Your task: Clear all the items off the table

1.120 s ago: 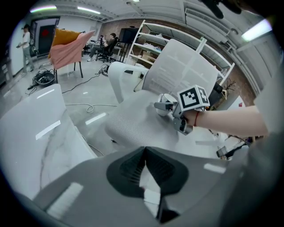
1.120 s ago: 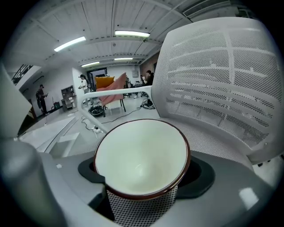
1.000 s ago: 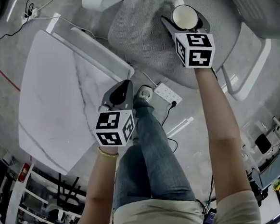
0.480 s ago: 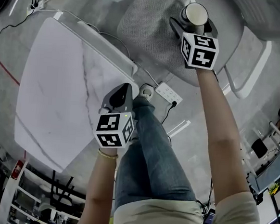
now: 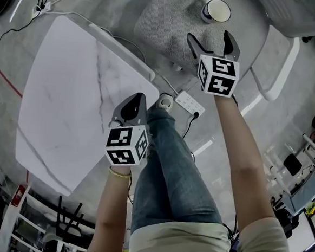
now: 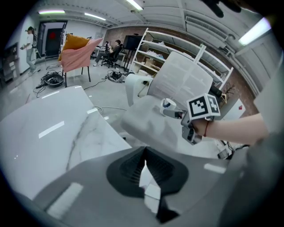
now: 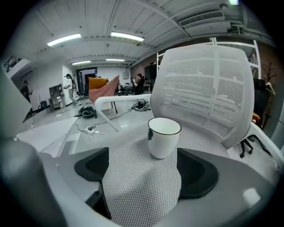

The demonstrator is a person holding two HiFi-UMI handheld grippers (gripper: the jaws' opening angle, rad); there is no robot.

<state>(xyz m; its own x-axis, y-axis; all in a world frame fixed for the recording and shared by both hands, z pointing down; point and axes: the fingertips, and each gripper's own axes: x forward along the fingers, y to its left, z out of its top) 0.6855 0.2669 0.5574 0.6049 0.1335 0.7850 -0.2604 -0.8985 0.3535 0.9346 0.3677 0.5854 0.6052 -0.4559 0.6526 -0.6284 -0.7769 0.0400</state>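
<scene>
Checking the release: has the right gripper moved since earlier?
Yes: the right gripper pulled back from the mug on the chair seat; jaws just opened, empty.

table top (image 5: 67, 99): white stone look with grey veins, smooth, a soft sheen.
mug (image 7: 163, 137): white and glossy like glazed ceramic, with a thin dark rim.
chair seat (image 5: 171, 26): grey mesh cloth, fine open weave, matt.
chair back (image 7: 204, 88): white mesh in a smooth white plastic frame.
left gripper (image 6: 144, 153): grey matt plastic shell; dark ribbed pads (image 6: 128, 166), rubber-like.
right gripper (image 7: 142, 173): grey matt shell; dark matt pads (image 7: 199, 175).
marker cubes (image 5: 218, 76): matt black-and-white print.
jeans (image 5: 170, 167): blue denim cloth.
floor (image 5: 5, 56): grey, smooth, faintly shiny.
</scene>
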